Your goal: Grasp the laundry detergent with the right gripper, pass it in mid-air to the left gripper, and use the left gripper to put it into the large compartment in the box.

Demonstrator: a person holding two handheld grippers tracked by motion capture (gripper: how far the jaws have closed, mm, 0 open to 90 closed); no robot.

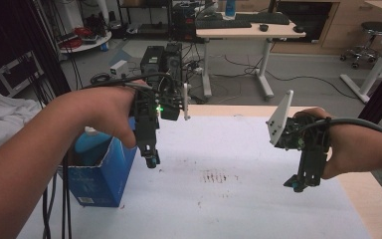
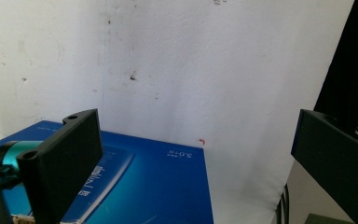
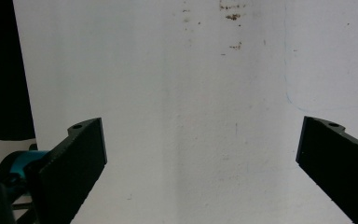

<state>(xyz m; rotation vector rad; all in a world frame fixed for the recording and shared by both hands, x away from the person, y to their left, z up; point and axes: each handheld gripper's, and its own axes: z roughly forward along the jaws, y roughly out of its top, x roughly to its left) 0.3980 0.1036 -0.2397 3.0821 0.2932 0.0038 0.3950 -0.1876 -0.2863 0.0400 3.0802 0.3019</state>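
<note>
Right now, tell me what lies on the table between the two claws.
Nothing stands there: in the high view, only bare white table cover with brownish stains lies between the left claw and right claw.

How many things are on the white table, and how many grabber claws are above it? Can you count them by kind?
Blue box at the table's left edge: 1
Light blue thing poking out of the box top, too hidden to name: 1
Grippers, both open and holding nothing, left gripper and right gripper: 2
Total: 4
</note>
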